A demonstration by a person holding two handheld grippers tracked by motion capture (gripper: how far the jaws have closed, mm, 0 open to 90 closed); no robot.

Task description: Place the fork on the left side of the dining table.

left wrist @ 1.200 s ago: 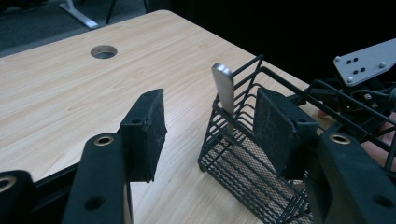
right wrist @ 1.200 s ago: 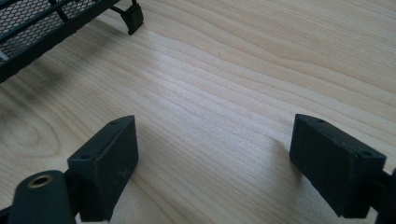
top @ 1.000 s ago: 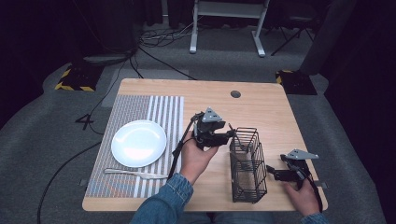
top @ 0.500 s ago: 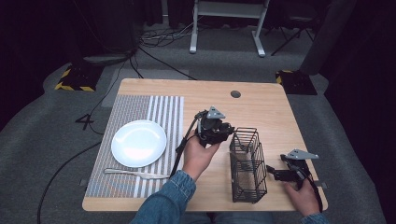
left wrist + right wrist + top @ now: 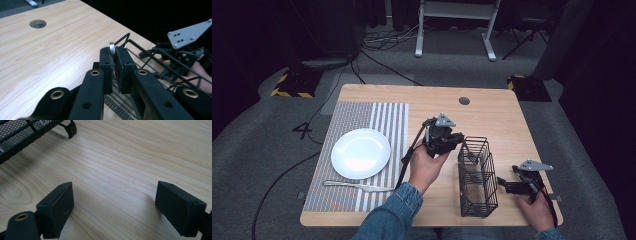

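Left claw closed since earlier | wooden table | dark room, grey carpet

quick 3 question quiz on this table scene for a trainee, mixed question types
1. True or false: the right gripper is clamped on the wire basket.
2. What lies on the striped mat just in front of the white plate? A) a cup B) a silver utensil C) a sponge
3. What is between the fingers of the left gripper?

Key
1. False: its fingers stand open over bare table, apart from the basket.
2. B
3. A small silver metal piece by the basket's rim. The fingers have just been closing and now pinch it.
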